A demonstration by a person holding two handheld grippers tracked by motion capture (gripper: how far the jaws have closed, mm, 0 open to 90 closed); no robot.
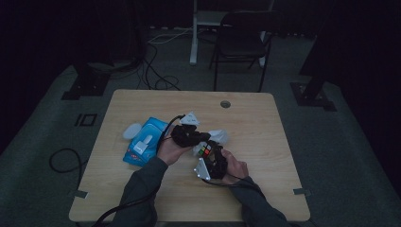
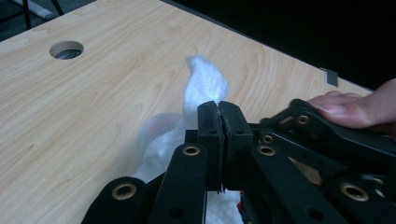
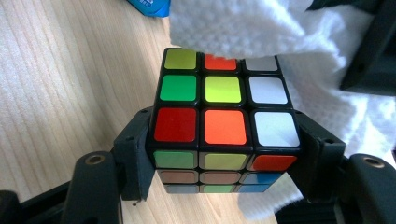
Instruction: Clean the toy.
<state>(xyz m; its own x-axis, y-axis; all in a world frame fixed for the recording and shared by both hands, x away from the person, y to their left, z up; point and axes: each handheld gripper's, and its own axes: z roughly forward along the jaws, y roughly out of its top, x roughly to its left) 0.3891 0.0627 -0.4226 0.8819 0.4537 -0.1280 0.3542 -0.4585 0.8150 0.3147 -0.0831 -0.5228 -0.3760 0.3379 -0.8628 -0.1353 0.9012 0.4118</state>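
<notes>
Mid-desk wiping step: right gripper (image 3: 224, 154) clamps multicoloured plastic puzzle cube (image 3: 219, 116), left gripper (image 2: 219, 126) pinches white wet wipe (image 2: 205, 84); next, rub across cube's top face.

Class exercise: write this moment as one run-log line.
left gripper: shut on white wipe | right gripper: shut on puzzle cube | wipe touches cube top | blue wipes pack on table

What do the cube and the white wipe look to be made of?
Puzzle cube: hard black plastic with glossy coloured stickers, judging by their sheen and crisp edges. White wipe: soft nonwoven or paper cloth, matte, with a dimpled weave and limp folds; whether it is damp cannot be told.
</notes>
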